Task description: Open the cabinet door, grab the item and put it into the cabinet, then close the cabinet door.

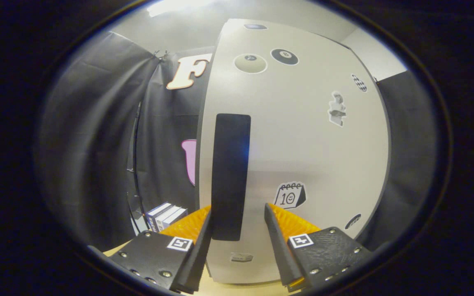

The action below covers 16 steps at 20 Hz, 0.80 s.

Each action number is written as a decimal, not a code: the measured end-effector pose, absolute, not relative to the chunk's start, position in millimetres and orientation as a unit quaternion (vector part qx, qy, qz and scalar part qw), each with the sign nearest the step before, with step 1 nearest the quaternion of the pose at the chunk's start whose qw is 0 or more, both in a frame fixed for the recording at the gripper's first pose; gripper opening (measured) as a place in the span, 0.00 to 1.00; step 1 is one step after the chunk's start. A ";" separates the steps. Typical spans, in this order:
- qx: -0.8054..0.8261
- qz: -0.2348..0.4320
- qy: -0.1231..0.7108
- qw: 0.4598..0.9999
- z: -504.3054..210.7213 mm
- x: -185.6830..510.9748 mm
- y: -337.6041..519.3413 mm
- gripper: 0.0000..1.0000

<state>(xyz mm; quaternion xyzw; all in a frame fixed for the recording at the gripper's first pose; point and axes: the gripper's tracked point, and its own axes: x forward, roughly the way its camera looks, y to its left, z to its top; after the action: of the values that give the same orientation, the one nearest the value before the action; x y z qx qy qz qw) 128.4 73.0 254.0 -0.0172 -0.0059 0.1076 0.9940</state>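
The gripper [237,222] is spread wide, its two fingers standing on either side of the lower part of the black door handle [231,172]. The left finger's inner face lies right against the handle's left edge, possibly touching it; the right finger sits apart from the handle, with a strip of bare door showing between them. Nothing is pinched.

The handle is a tall, narrow bar with its long axis upright, mounted close to the left edge of the white cabinet door [303,144]. The door faces the camera flat and looks shut, its surface dotted with stickers: a calendar sticker [289,195] just beyond the right finger, two billiard-ball stickers [266,60] high up, and a small figure sticker [337,108] toward the right.

The door's left edge runs upright just left of the handle. Beyond that edge there is open room back to the black cloth wall [97,135], where a few books [166,215] stand low down near the left finger. A pale tabletop [237,287] shows beneath the fingers at the door's foot.
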 end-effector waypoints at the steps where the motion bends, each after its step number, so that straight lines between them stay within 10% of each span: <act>1: -0.018 0.104 -0.007 0.994 254.8 131.1 73.4 0.71; 16: 0.005 0.109 0.015 0.994 256.0 130.0 74.1 0.72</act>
<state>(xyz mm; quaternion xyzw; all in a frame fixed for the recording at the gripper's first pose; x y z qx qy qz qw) 130.0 74.1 256.0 0.0046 0.0147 0.1085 0.9940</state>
